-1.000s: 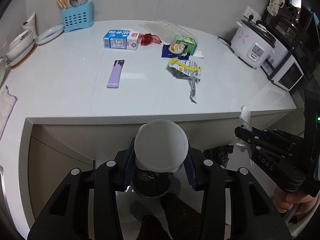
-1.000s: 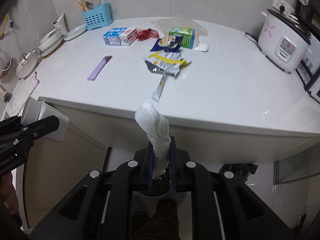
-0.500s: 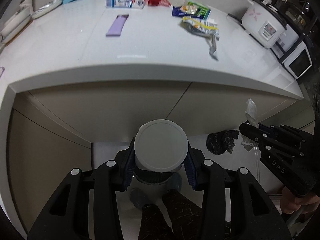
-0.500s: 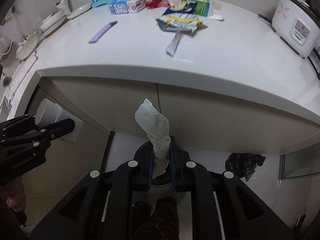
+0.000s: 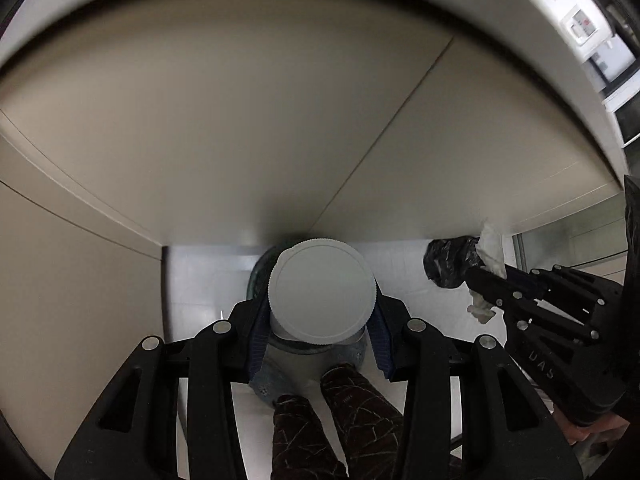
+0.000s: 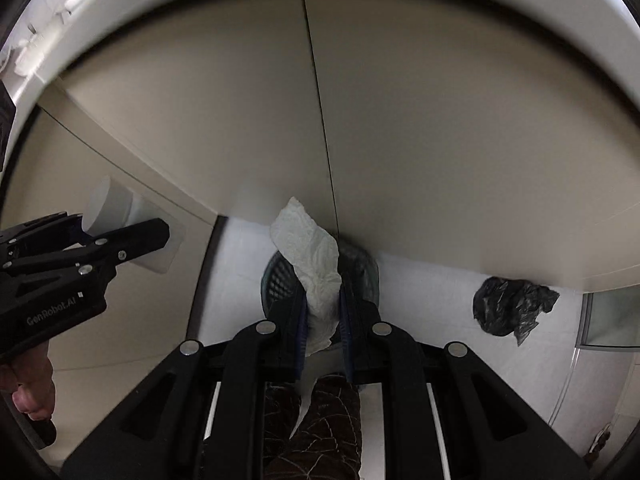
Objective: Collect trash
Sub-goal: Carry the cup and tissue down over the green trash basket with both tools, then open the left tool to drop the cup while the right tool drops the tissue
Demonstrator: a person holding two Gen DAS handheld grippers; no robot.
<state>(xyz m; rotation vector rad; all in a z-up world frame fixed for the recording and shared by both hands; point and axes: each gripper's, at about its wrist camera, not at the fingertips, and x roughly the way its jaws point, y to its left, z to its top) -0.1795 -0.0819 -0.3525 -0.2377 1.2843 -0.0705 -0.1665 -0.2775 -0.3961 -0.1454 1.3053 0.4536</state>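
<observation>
Left wrist view. My left tool (image 5: 320, 320) pinches a white cup (image 5: 322, 292) by its sides; the blue pads press on both flanks and its round ribbed end faces the lens. Under the cup I see the dark rim of a bin (image 5: 256, 280) standing on the pale floor (image 5: 200, 280), close to the foot of the beige cabinet doors (image 5: 240, 120). The bench (image 5: 520, 32) edge arcs across the top of the frame, overhanging the doors. At right, my right tool (image 5: 476, 268) reaches in with a crumpled white tissue (image 5: 492, 248) pinned in its tip; a black plastic bag (image 5: 448, 264) lies on the floor just behind it. Dark patterned trouser legs (image 5: 352, 408) show between the tool's arms. Open floor is a narrow strip between cabinet foot and legs.

Right wrist view. My right tool (image 6: 323, 312) is pressed together on the tissue (image 6: 308, 260), which stands up out of the pads and leans left. The bin (image 6: 280, 280), a dark mesh basket, sits directly beyond the tips, against the cabinet foot under the door seam (image 6: 320, 120). The black bag (image 6: 508, 304) lies on the floor to the right, well apart from the bin, with clear floor (image 6: 420, 292) between. At left, my left tool (image 6: 132, 236) holds the cup (image 6: 112, 208) in front of the side panel, apart from the bin. A hand (image 6: 28, 384) grips its handle at the lower left edge.
</observation>
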